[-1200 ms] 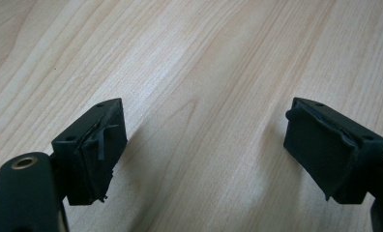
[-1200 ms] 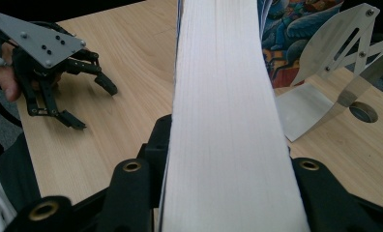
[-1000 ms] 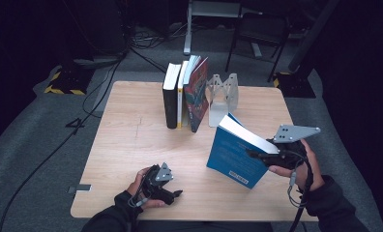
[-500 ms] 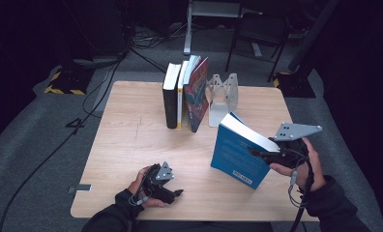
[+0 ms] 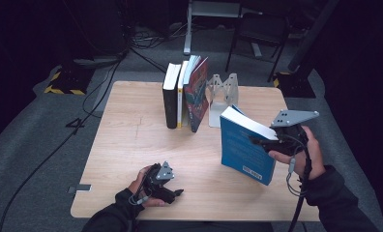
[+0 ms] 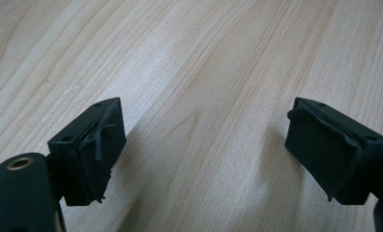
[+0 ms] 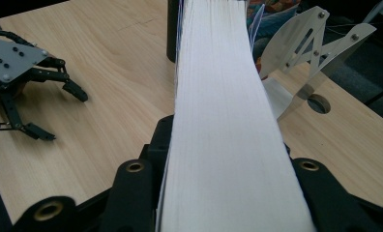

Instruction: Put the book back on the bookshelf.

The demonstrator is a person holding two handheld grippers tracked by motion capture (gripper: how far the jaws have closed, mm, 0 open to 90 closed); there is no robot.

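A thick blue book (image 5: 243,145) hangs tilted above the right half of the wooden table (image 5: 126,145), its white page edge (image 7: 223,121) facing the right gripper's camera. My right gripper (image 5: 262,142) is shut on it, one jaw on each cover. A row of upright books (image 5: 184,94) stands at the table's back middle, leaning on a silver metal bookend (image 5: 223,92). My left gripper (image 5: 177,193) rests low at the front left, jaws wide open over bare wood (image 6: 204,121). The left gripper (image 7: 59,113) lies at the left edge of the right gripper view.
The silver bookend (image 7: 315,53) stands just right of the book row. A chair (image 5: 257,29) and cables lie on the dark floor behind the table. Bare tabletop spreads across the left and the front middle.
The right gripper has lifted the blue book a little higher off the table. The left gripper has stayed where it was.
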